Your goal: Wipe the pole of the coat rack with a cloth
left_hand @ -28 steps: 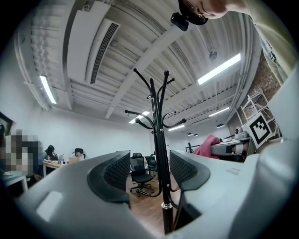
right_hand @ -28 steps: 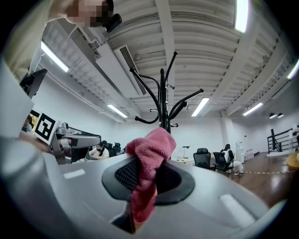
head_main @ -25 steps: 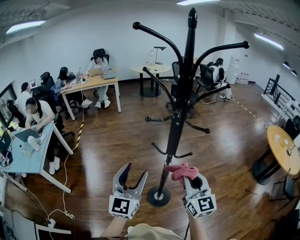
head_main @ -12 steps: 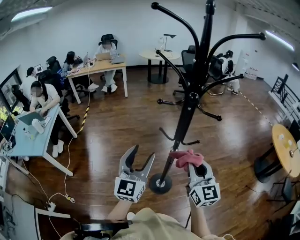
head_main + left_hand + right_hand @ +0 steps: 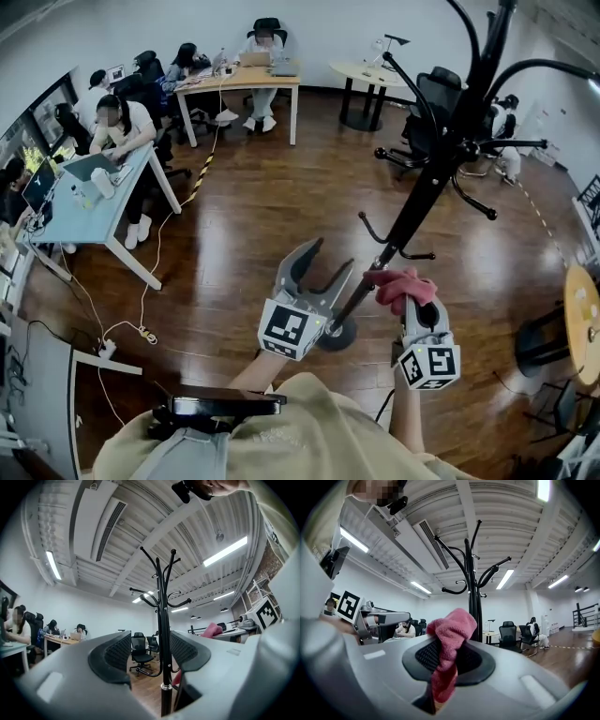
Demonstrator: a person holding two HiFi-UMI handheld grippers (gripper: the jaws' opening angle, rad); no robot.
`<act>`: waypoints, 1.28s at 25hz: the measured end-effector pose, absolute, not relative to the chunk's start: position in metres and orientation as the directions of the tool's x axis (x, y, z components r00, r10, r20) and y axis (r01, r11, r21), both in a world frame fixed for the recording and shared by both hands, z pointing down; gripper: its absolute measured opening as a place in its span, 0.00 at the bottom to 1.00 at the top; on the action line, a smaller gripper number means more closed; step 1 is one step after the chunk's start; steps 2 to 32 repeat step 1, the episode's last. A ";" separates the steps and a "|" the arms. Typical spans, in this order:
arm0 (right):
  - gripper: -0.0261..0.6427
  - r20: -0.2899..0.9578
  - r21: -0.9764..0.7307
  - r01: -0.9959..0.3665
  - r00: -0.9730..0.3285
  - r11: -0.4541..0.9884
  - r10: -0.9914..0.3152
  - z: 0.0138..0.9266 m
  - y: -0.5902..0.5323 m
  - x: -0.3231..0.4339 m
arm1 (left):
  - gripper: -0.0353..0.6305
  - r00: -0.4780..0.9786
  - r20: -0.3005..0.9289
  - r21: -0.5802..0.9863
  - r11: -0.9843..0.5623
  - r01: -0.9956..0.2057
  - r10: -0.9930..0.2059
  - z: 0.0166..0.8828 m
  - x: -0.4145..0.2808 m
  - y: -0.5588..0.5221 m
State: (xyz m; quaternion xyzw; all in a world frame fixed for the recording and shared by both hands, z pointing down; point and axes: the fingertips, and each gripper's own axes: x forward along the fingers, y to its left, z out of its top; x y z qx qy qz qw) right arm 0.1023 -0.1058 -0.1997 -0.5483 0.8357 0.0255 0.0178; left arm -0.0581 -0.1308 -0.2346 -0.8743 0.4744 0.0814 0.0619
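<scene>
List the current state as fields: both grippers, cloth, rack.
left gripper: open, one jaw on each side of the pole, not closed on it
right gripper: shut on pink cloth
pink cloth: bunched, sticking out past the jaws, beside the lower pole; contact cannot be told
coat rack pole: black, hooks at top carry nothing
round base: on floor, partly behind left gripper
floor: dark wood
</scene>
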 end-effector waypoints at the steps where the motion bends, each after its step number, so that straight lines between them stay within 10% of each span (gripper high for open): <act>1: 0.12 -0.055 0.022 -0.917 -0.399 0.398 -0.915 -0.196 -0.106 0.100 | 0.41 0.539 -0.201 -0.033 -0.545 -0.838 -0.818 -0.233 -0.060 -0.132; 32: 0.12 -0.055 0.022 -0.917 -0.399 0.398 -0.915 -0.196 -0.106 0.100 | 0.41 0.539 -0.201 -0.033 -0.545 -0.838 -0.818 -0.233 -0.060 -0.132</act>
